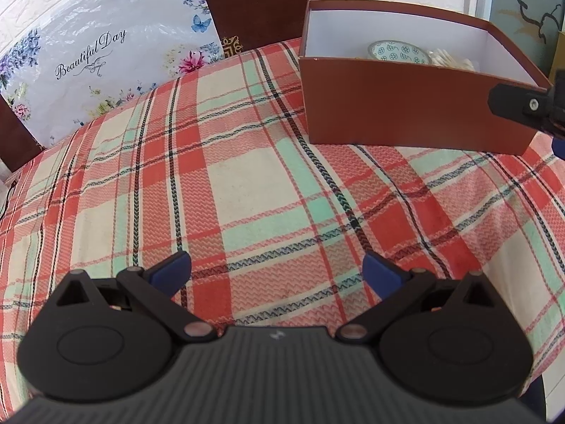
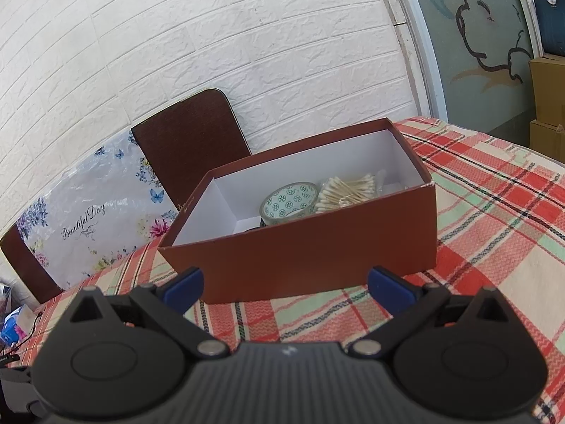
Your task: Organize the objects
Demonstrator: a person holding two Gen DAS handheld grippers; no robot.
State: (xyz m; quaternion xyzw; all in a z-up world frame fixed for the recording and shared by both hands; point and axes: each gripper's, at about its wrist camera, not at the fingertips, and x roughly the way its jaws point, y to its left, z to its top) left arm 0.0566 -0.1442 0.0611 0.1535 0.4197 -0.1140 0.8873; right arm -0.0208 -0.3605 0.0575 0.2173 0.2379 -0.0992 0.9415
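Observation:
A brown open box [image 2: 310, 247] with a white inside stands on the plaid tablecloth [image 1: 247, 183]. It holds a roll of patterned tape [image 2: 287, 199] and a bundle of cotton swabs [image 2: 348, 190]. The box also shows at the upper right of the left wrist view [image 1: 406, 106], with the tape [image 1: 399, 52] inside. My left gripper [image 1: 277, 270] is open and empty above bare cloth, well short of the box. My right gripper [image 2: 286, 288] is open and empty just in front of the box's near wall; part of it shows in the left wrist view [image 1: 529, 106].
A floral plastic bag [image 1: 99, 60] leans against brown chair backs [image 2: 190, 141] behind the table. A white brick wall [image 2: 229, 35] is behind. Cardboard boxes [image 2: 547, 106] stand at far right. A small blue item [image 2: 10, 328] lies by the left table edge.

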